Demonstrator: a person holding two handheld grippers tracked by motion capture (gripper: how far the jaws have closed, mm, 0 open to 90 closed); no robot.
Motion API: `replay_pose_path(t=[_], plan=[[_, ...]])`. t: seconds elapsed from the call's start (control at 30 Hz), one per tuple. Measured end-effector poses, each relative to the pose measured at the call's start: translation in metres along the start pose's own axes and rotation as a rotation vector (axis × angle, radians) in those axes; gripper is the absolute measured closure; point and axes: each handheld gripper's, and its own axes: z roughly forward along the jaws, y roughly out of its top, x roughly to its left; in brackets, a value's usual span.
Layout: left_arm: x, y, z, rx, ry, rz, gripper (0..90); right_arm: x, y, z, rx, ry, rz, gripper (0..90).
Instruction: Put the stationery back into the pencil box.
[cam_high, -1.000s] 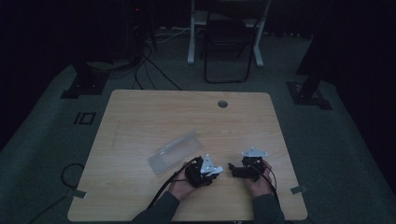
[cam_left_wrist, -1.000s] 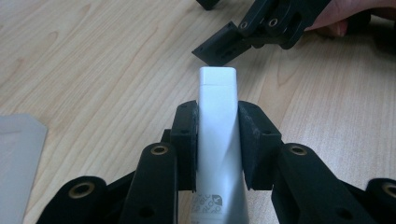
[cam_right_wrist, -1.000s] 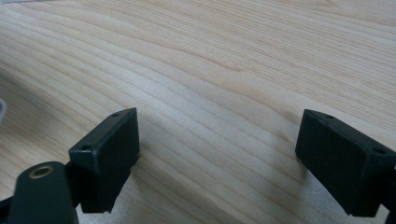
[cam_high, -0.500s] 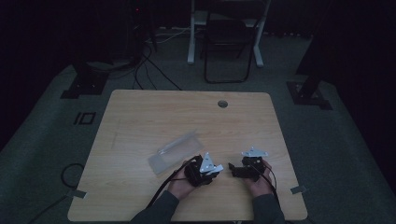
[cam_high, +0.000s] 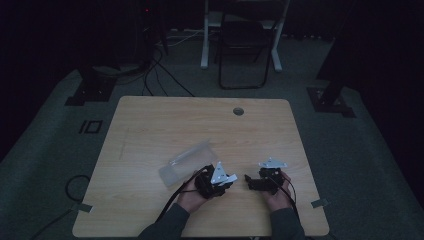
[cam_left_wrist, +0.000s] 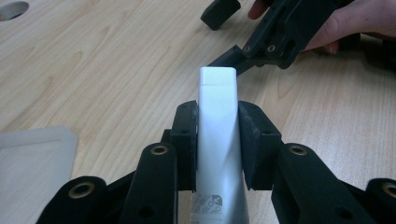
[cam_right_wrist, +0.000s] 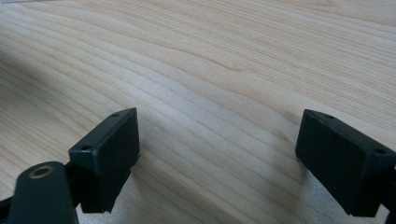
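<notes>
- The white tube (cam_left_wrist: 218, 140) sat clamped between the two black pads of the left claw (cam_left_wrist: 218, 144), near the front edge of the counter (cam_high: 165, 120); its flat, squared-off end stuck out past the pads and pointed toward the other hand.
- It looked like a light, smooth plastic squeeze tube with a printed label near the bottom. I judged it soft in the body and stiffer at the crimped end, so a hard pinch would dent it and a loose one might let the glossy skin slide.
- The grip sat about mid-body, across the narrow sides, which seemed a sound place: it left the flat end free for a second hold.
- The right claw (cam_right_wrist: 219, 154) stood wide with nothing but bare wood between its pads; in the left gripper view it lay just beyond the tube's tip, a hand (cam_left_wrist: 359, 23) behind it.
- A clear, flat plastic tray (cam_high: 187, 161) lay on the counter just beside the left claw, on its far left side, and looked light and flimsy.
</notes>
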Motion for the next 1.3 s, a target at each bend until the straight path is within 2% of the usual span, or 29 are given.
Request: replay_pose_path(t=[0.63,1.3], plan=[[0.007,0.002,-0.014,-0.028,0.03,-0.004,70.0,0.0,0.0,0.0,0.0,0.0,-0.001,13.3],[0.015,-0.001,-0.021,-0.033,0.059,-0.005,69.9,0.0,0.0,0.0,0.0,0.0,-0.001,13.3]])
